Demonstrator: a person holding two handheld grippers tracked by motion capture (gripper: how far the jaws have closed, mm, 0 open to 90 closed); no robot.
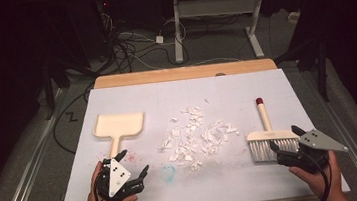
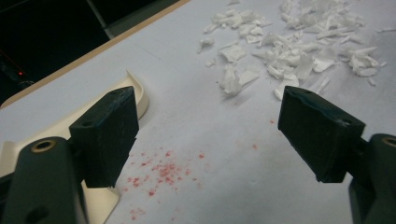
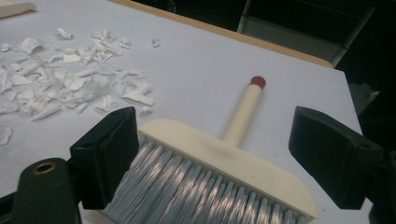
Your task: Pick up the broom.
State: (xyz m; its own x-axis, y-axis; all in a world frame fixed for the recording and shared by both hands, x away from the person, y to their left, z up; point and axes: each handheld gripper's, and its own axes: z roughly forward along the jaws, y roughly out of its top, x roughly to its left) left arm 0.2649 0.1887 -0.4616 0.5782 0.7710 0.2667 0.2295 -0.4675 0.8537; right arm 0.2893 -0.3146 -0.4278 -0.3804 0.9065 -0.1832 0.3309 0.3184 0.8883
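The light, stiff brush (image 3: 219, 154) sits between the spread right gripper (image 3: 229, 154); grab its handle at twelve o'clock, not the soft bristles.

The table (image 1: 195, 179) sits brightly lit from overhead while the room around it stays dark; ahead of each claw, shadows are soft and far edges slightly blurred.

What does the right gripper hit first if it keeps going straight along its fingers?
Likely the brush: its head lies flat between the open fingers of the right gripper, handle pointing away. Depth is unclear.
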